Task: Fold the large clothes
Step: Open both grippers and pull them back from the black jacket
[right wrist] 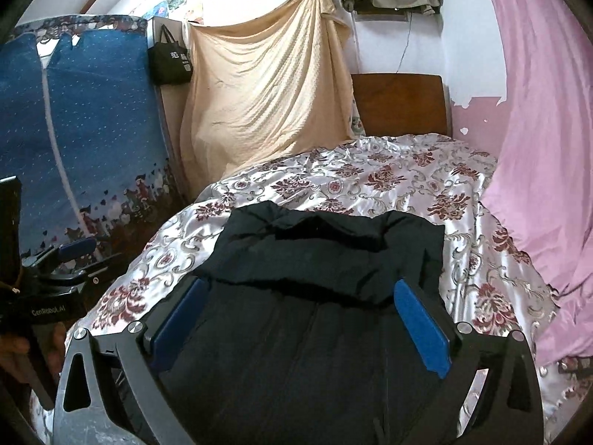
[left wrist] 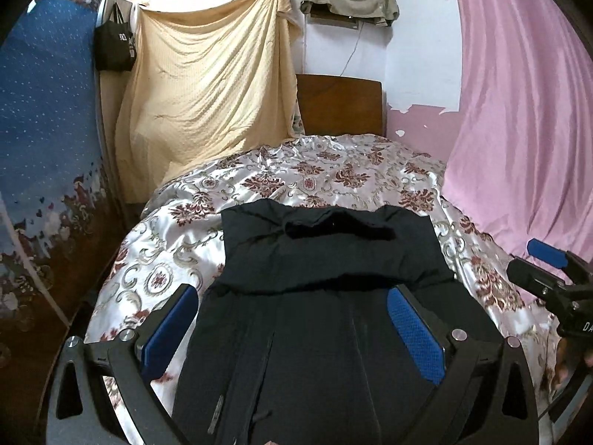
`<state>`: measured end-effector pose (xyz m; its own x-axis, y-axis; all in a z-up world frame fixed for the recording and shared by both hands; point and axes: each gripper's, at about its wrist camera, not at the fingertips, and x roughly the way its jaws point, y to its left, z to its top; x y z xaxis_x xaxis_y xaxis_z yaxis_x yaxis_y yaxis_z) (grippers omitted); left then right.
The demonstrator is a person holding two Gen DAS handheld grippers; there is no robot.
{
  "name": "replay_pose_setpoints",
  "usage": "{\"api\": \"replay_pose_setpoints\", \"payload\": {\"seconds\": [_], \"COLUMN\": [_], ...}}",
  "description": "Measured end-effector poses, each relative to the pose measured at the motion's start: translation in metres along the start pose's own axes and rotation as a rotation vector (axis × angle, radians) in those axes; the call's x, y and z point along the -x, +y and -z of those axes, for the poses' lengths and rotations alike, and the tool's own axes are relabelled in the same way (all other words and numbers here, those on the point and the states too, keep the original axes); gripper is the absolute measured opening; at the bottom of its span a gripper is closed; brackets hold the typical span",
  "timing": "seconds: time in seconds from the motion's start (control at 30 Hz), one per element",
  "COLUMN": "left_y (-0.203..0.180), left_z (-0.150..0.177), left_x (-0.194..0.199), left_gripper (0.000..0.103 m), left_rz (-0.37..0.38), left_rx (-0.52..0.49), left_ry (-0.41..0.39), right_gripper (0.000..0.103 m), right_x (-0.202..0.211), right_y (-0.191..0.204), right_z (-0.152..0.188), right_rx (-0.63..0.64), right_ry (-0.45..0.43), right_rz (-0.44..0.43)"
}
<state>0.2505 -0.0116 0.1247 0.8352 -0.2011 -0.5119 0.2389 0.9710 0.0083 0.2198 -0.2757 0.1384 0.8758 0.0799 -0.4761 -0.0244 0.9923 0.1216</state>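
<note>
Black garment [left wrist: 326, 296] folded on floral bedspread [left wrist: 333, 174], both grippers' fingers [left wrist: 415, 330] [right wrist: 422, 326] spread, holding nothing

Both wrist views are evenly and softly lit, with diffuse daylight glowing through the pink curtain [left wrist: 519, 118] on the right. The satin bedspread [left wrist: 333, 170] throws pale sheen off its folds. The black garment [left wrist: 326, 296] reads as a near-featureless dark mass, its seams barely visible. Shadows are faint. Fisheye distortion bows the bed and walls, and dark vignetting rounds off the corners. Focus is fair in the centre, softer and smeared toward the edges, with slight compression grain
</note>
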Motion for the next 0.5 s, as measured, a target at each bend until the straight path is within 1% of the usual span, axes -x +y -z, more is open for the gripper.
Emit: {"api": "replay_pose_setpoints", "payload": {"seconds": [0.23, 0.5], "left_y": [-0.005, -0.012], "left_z": [0.027, 0.052], "left_x": [0.032, 0.053], "left_gripper": [0.103, 0.103], "left_rz": [-0.017, -0.011], "left_rx": [-0.035, -0.049], "left_ry": [0.000, -0.001], "right_gripper": [0.100, 0.100], "right_x": [0.041, 0.077], "right_y": [0.016, 0.022], "right_z": [0.025, 0.047], "right_rx": [0.025, 0.040], "right_ry": [0.001, -0.017], "right_rz": [0.000, 0.001]}}
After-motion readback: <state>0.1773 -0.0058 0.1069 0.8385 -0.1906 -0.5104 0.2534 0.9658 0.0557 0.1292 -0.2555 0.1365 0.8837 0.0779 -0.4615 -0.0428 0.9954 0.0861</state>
